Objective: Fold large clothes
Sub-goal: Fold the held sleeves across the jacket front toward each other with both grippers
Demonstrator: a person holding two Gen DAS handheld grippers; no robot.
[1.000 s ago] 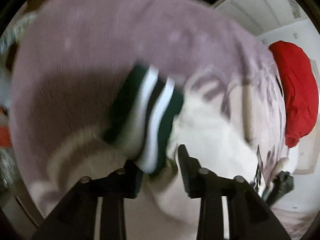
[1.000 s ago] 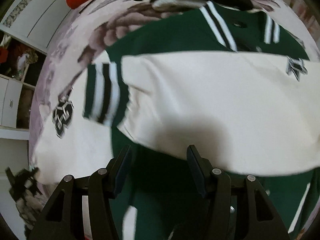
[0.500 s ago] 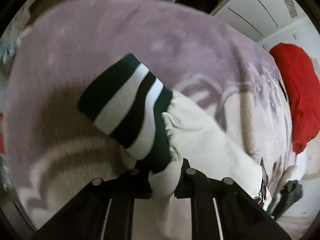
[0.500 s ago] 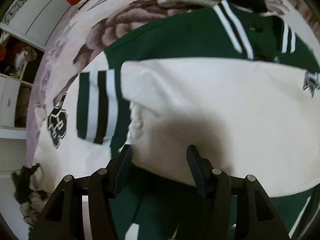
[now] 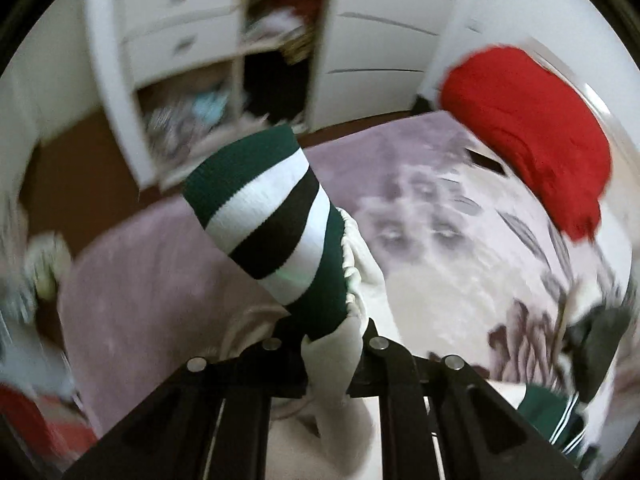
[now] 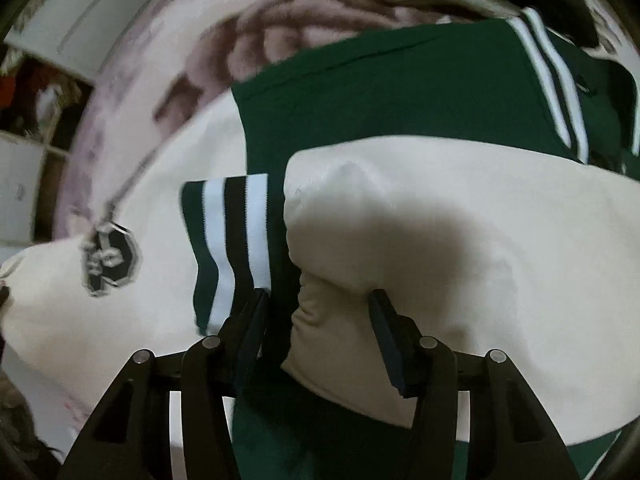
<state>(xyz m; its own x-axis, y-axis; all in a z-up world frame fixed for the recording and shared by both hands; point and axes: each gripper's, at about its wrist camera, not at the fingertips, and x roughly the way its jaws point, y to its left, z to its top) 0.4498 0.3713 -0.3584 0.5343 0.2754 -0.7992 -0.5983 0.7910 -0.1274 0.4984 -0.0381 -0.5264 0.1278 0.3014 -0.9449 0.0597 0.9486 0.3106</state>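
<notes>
A green and cream varsity jacket (image 6: 360,92) lies spread on a mauve floral blanket (image 5: 160,280). My left gripper (image 5: 328,340) is shut on a cream sleeve (image 5: 332,364) just below its green, white and black striped cuff (image 5: 272,216), holding it up off the blanket. My right gripper (image 6: 318,308) points down over the other cream sleeve (image 6: 440,220), which lies across the green body. Its jaws are closing, with the sleeve's puffy end between the fingers, and the pads do not squeeze it. A second striped cuff (image 6: 232,232) lies just left of them, beside a sleeve badge (image 6: 108,256).
A red garment (image 5: 528,140) is heaped at the blanket's far right. White drawers and an open wardrobe (image 5: 180,40) stand beyond the bed's edge, over a brown floor (image 5: 80,168). A dark object (image 5: 600,336) lies on the blanket at the right.
My left gripper closed on the sleeve by the cuff and lifted it high, rolling, so the wardrobe came into view. The right gripper slid across the jacket to the sleeve's end.
</notes>
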